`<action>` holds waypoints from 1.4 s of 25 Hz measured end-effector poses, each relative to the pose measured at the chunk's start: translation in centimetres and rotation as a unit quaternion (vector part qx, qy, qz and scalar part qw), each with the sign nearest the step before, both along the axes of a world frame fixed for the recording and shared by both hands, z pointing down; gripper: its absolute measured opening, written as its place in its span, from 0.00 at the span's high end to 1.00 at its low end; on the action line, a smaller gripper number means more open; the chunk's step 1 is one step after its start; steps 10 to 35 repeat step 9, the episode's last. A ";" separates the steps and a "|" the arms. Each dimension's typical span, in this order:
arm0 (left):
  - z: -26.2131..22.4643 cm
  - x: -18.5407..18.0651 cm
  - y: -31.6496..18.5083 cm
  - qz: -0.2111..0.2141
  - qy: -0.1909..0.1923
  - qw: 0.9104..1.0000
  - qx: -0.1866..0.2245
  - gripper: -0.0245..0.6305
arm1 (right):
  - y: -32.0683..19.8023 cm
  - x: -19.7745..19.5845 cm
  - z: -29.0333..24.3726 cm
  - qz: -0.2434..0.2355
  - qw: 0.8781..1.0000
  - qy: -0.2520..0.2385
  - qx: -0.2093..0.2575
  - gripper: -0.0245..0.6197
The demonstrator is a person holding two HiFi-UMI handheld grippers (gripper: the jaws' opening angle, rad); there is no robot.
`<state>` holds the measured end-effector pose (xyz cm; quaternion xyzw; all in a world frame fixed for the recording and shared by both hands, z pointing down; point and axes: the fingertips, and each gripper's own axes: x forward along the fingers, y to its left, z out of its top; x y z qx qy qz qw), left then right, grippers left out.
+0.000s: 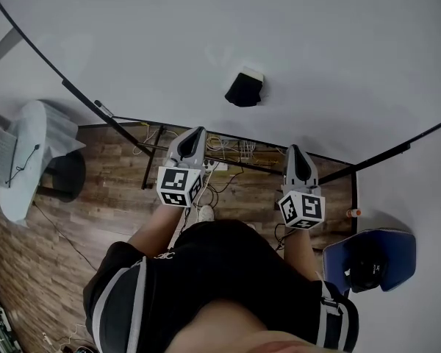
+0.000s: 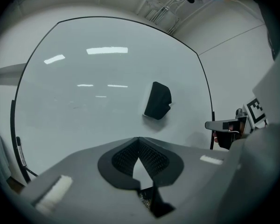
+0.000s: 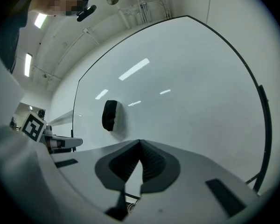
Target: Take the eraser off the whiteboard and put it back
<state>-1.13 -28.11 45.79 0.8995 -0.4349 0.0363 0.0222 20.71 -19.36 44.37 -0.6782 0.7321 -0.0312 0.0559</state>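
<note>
Black shirt [image 1: 206, 271] with grey side stripes filled the bottom of the head view. Beyond it the left tool [image 1: 198, 132] and right tool [image 1: 295, 150] pointed at the whiteboard [image 1: 169, 35], each carrying a marker cube [image 1: 179, 186] with black-and-white squares. The eraser [image 1: 244, 89] sat on the board, ahead of both tools and between them, touched by neither. Cables [image 1: 231, 151] lay on the wooden floor [image 1: 95, 212] under the tools. A round counter [image 1: 31, 134] stood off to the left tool's side and a blue chair [image 1: 397, 256] to the right tool's side.

Seen from the left gripper view, the left tool's [image 2: 138, 139] tips were pressed together on nothing, with the eraser [image 2: 157, 100] ahead and slightly right.

Seen from the right gripper view, the right tool [image 3: 139, 142] was likewise pressed together and empty, with the eraser [image 3: 110, 115] ahead to its left.
</note>
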 end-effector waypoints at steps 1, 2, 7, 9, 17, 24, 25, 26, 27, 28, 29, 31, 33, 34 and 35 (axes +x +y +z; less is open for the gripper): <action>0.0 0.1 -0.1 0.001 0.000 1.000 -0.001 0.95 | 0.0 0.0 0.0 0.000 1.000 0.000 0.000 0.95; 0.1 0.2 -0.1 0.002 0.000 1.000 -0.001 0.95 | -0.1 0.0 0.1 -0.001 1.000 0.000 -0.001 0.95; 0.2 0.6 -0.2 0.007 -0.001 1.000 -0.006 0.95 | -0.1 0.3 0.1 0.000 1.000 -0.001 -0.002 0.95; 0.2 0.7 -0.3 0.008 -0.001 1.000 -0.008 0.95 | -0.1 0.4 0.0 0.000 1.000 -0.003 -0.002 0.95; 0.2 0.7 -0.3 0.008 -0.001 1.000 -0.008 0.95 | -0.1 0.4 0.0 0.000 1.000 -0.003 -0.002 0.95; 0.2 0.7 -0.3 0.008 -0.001 1.000 -0.008 0.95 | -0.1 0.4 0.0 0.000 1.000 -0.003 -0.002 0.95; 0.2 0.7 -0.3 0.008 -0.001 1.000 -0.008 0.95 | -0.1 0.4 0.0 0.000 1.000 -0.003 -0.002 0.95; 0.2 0.7 -0.3 0.008 -0.001 1.000 -0.008 0.95 | -0.1 0.4 0.0 0.000 1.000 -0.003 -0.002 0.95; 0.2 0.7 -0.3 0.008 -0.001 1.000 -0.008 0.95 | -0.1 0.4 0.0 0.000 1.000 -0.003 -0.002 0.95; 0.2 0.7 -0.3 0.008 -0.001 1.000 -0.008 0.95 | -0.1 0.4 0.0 0.000 1.000 -0.003 -0.002 0.95; 0.2 0.7 -0.3 0.008 -0.001 1.000 -0.008 0.95 | -0.1 0.4 0.0 0.000 1.000 -0.003 -0.002 0.95; 0.2 0.7 -0.3 0.008 -0.001 1.000 -0.008 0.95 | -0.1 0.4 0.0 0.000 1.000 -0.003 -0.002 0.95; 0.2 0.7 -0.3 0.008 -0.001 1.000 -0.008 0.95 | -0.1 0.4 0.0 0.000 1.000 -0.003 -0.002 0.95; 0.2 0.7 -0.3 0.008 -0.001 1.000 -0.008 0.95 | -0.1 0.4 0.0 0.000 1.000 -0.003 -0.002 0.95; 0.2 0.7 -0.3 0.008 -0.001 1.000 -0.008 0.95 | -0.1 0.4 0.0 0.000 1.000 -0.003 -0.002 0.95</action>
